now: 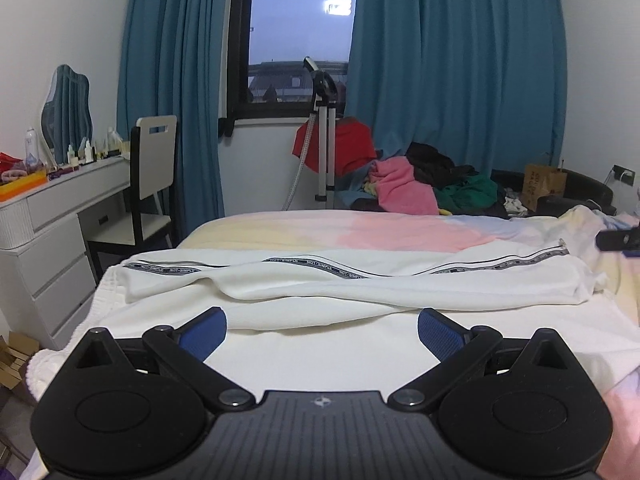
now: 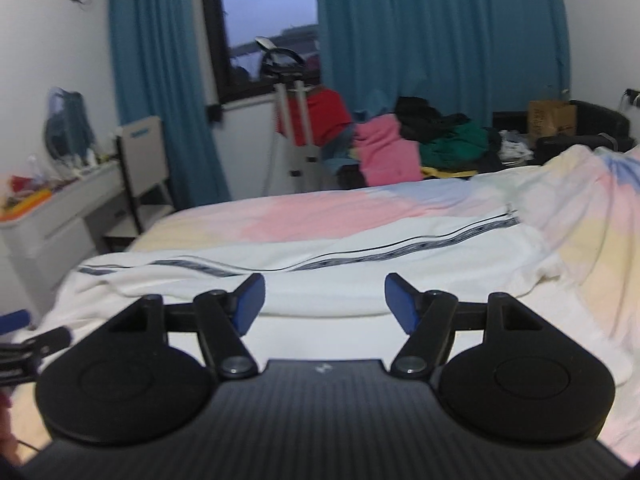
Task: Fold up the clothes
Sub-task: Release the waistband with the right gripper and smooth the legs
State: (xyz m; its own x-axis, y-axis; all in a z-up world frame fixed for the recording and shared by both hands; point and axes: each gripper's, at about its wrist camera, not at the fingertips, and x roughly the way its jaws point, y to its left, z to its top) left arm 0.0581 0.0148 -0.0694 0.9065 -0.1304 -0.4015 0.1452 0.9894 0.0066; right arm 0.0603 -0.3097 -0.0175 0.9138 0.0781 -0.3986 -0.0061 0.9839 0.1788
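Note:
White trousers (image 1: 340, 288) with a dark lettered side stripe lie stretched across the bed, folded lengthwise, waistband at the left. They also show in the right wrist view (image 2: 360, 268). My left gripper (image 1: 322, 326) is open and empty, hovering just above the near edge of the trousers. My right gripper (image 2: 324, 300) is open and empty, also just above the near edge of the trousers. The right gripper's tip shows at the right edge of the left wrist view (image 1: 618, 240). The left gripper's tip shows at the left edge of the right wrist view (image 2: 36, 340).
The bed has a pastel pink, yellow and blue sheet (image 1: 400, 232). A pile of clothes (image 1: 420, 184) lies beyond the bed under blue curtains (image 1: 460, 80). A garment steamer stand (image 1: 324, 144), a chair (image 1: 152, 184) and a white dresser (image 1: 52, 232) stand at the left.

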